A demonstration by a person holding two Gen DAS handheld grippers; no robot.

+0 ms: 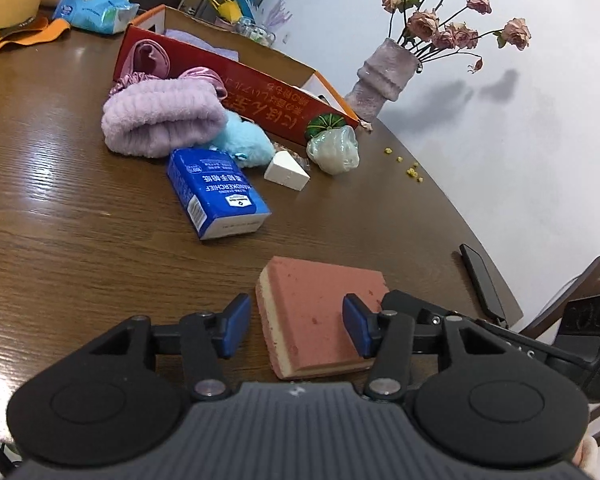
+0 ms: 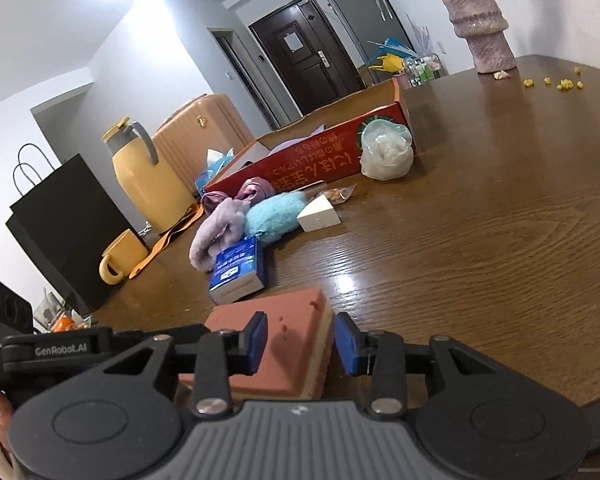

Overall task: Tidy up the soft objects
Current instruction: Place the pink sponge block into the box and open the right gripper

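Two grippers bracket one pink sponge [image 1: 320, 312] near the tabletop's [image 1: 60, 220] front edge. On the left, the left gripper [image 1: 296, 326] has its blue pads spread apart: one clear of the sponge's side, the other over its top, perhaps brushing it, though that's hard to call from here. No clamp, so the sponge lies flat on the wood. Moving right, the right gripper [image 2: 300, 340] straddles the sponge's far corner with jaws parted too, pressing nothing. Farther back, toward the tabletop's far edge, the soft pile waits against the red cardboard box [image 1: 260, 92]: lilac towel [image 1: 160, 120], blue plush [image 1: 244, 144], blue tissue pack [image 1: 216, 196], likely gathered for boxing.
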